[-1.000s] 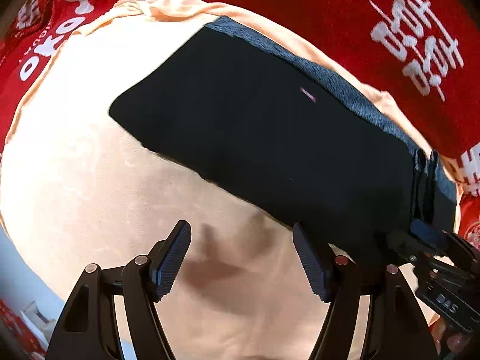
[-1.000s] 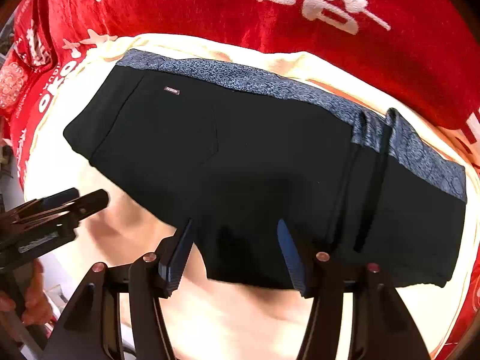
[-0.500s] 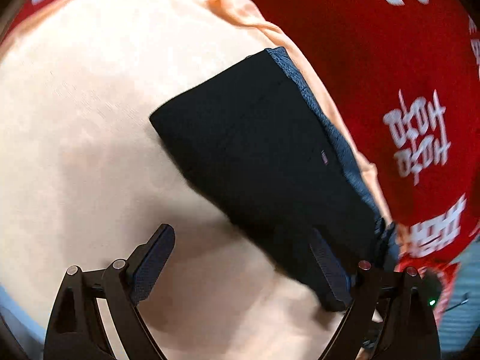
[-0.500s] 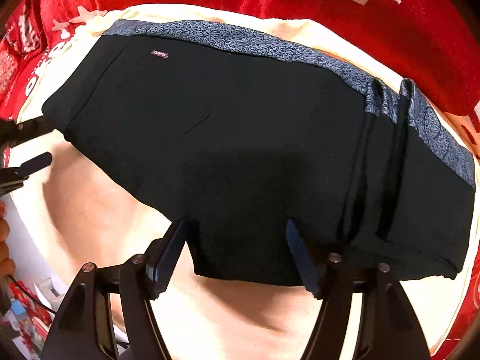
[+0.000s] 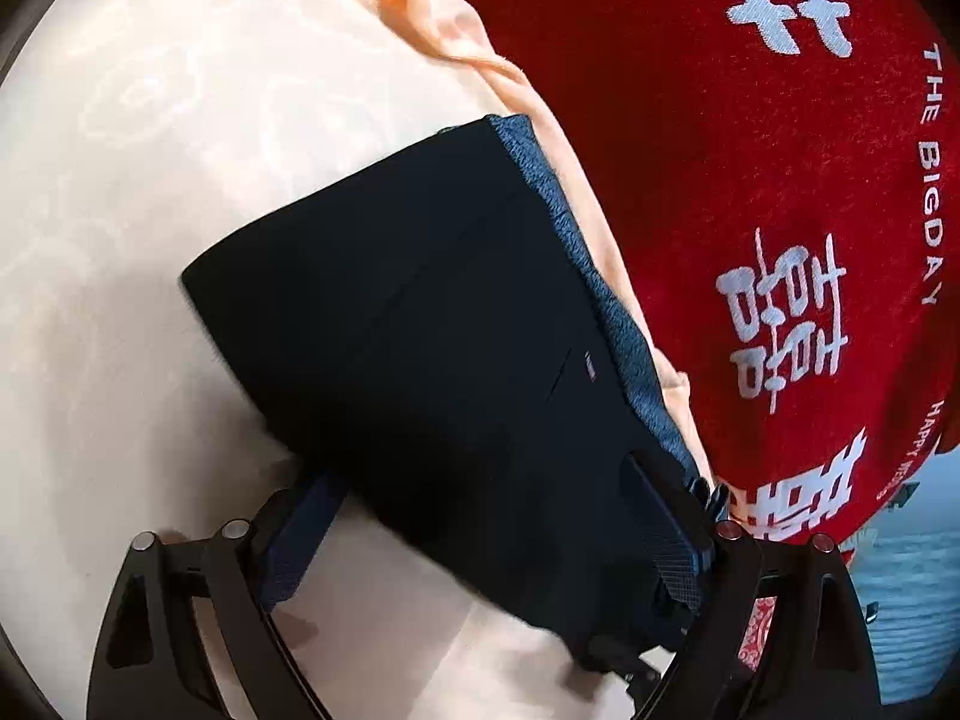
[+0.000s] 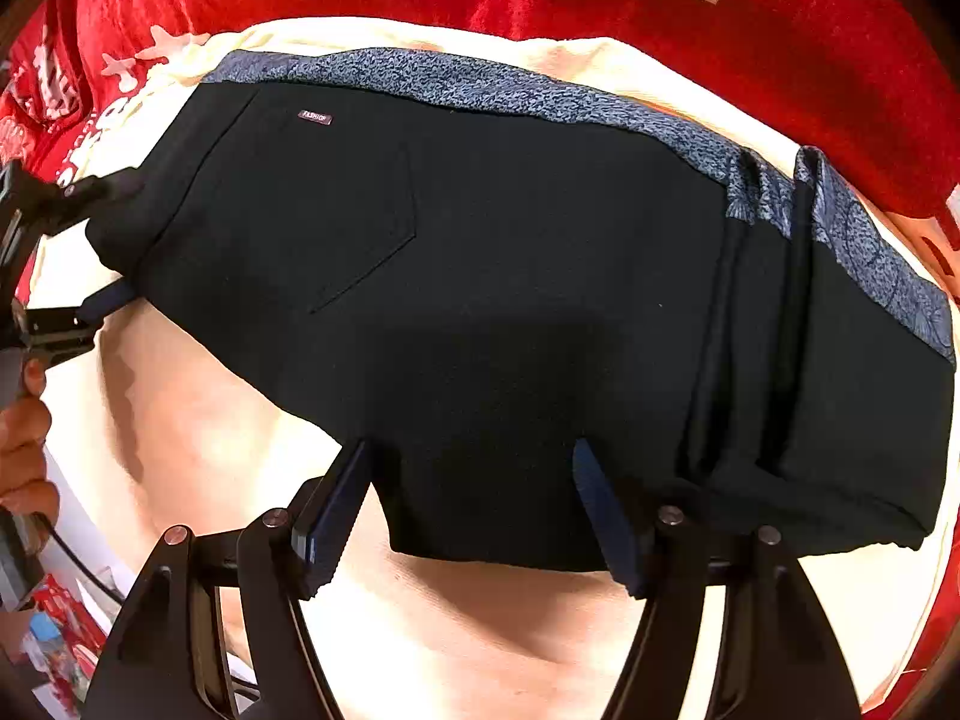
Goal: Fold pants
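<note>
pants (image 6: 480, 276): we see black cloth with a blue-grey speckled waistband
label (image 6: 315, 117): small dark red tag with pale lettering
sheet (image 5: 150, 150): peach-cream, faint swirl pattern
red cloth (image 5: 690, 150): bright red with white characters and lettering
finger pads (image 6: 327, 519): we see dark blue, on black frames

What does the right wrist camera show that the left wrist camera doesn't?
Only the right wrist view shows the pants' full length, with bunched folds near one end, the left tool straddling the opposite end, and the person's hand. Only the left wrist view shows "THE BIGDAY" lettering on the red cloth, and its own tool's open jaws. Both show the black pants with a blue patterned band, a small label, the peach sheet and the red cloth.
</note>
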`<action>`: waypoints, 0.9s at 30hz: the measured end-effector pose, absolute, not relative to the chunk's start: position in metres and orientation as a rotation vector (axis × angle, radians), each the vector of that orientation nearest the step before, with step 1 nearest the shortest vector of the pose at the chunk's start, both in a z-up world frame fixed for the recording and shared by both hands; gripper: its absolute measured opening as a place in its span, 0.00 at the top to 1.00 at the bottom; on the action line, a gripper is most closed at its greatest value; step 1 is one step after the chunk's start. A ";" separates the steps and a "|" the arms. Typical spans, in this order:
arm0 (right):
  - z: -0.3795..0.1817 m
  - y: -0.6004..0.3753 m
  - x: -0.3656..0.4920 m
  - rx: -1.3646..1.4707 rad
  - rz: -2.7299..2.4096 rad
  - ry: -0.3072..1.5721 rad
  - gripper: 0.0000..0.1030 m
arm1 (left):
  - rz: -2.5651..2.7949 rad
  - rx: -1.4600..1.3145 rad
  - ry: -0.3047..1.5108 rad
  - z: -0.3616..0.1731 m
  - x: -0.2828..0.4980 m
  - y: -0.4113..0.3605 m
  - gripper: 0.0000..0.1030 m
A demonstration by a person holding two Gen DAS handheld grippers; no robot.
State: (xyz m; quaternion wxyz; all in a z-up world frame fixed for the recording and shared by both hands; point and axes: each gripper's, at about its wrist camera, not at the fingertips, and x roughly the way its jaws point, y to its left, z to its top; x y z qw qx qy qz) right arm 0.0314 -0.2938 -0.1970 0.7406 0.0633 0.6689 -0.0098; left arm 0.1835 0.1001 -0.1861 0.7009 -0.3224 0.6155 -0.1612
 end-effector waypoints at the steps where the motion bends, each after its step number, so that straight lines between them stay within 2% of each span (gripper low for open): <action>1: -0.197 -0.296 0.031 0.142 -0.021 1.465 0.29 | -0.348 -0.725 1.370 -0.186 0.185 0.099 0.10; 5: -0.195 -0.297 0.029 0.150 -0.020 1.459 0.29 | -0.318 -0.749 1.357 -0.176 0.191 0.099 0.10; 7: -0.196 -0.298 0.028 0.154 -0.021 1.458 0.29 | -0.314 -0.727 1.351 -0.176 0.195 0.091 0.02; 14: -0.194 -0.302 0.026 0.170 -0.007 1.461 0.28 | -0.203 -0.583 1.381 -0.181 0.205 0.063 0.03; 16: -0.189 -0.306 0.029 0.187 -0.003 1.466 0.28 | -0.148 -0.526 1.384 -0.178 0.204 0.059 0.13; 18: -0.177 -0.314 0.033 0.211 -0.005 1.454 0.28 | -0.084 -0.423 1.385 -0.174 0.202 0.054 0.42; 20: -0.164 -0.321 0.039 0.232 -0.008 1.429 0.28 | -0.068 -0.274 1.378 -0.170 0.200 0.045 0.54; 24: -0.136 -0.340 0.066 0.306 0.014 1.395 0.28 | -0.113 -0.016 1.280 -0.157 0.189 0.017 0.61; 27: -0.122 -0.344 0.091 0.359 0.051 1.388 0.27 | -0.147 0.185 1.181 -0.148 0.175 -0.007 0.62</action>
